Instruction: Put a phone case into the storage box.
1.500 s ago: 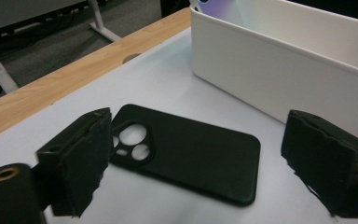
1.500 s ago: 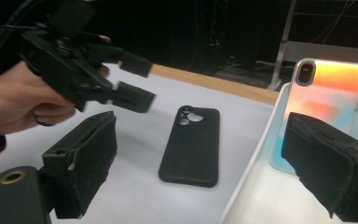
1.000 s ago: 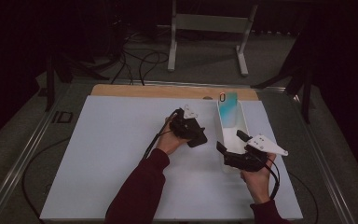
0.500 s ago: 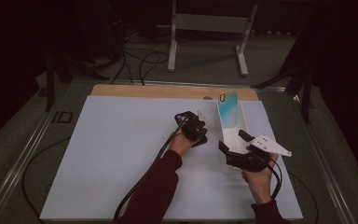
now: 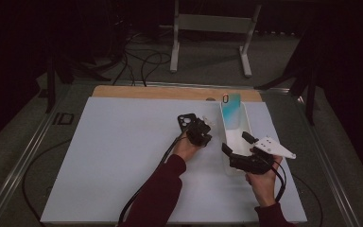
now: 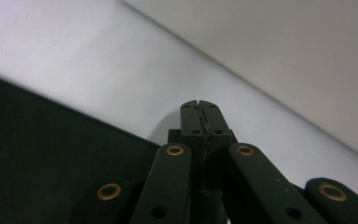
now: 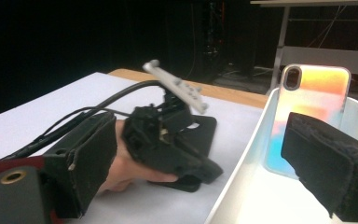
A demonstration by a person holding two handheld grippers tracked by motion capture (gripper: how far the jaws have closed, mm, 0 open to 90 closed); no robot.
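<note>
High view: white table mat with a wooden board along its far edge.

Item 1, black phone case: lies flat on the mat, left of the tray, its camera cut-out at the far end. Touched or partly covered by the left gripper.

Item 2, left gripper: rests over the near end of the black phone case. Left gripper view: jaws pressed together, tips meeting with nothing between them, the dark case just beside them on the mat.

Item 3, white tray: long, narrow, right of the black case.

Item 4, coloured phone case: leans tilted against the far end of the tray, inside it.

Item 5, right gripper: at the near end of the tray, jaws spread wide, one on each side of the tray's wall, holding nothing.
</note>
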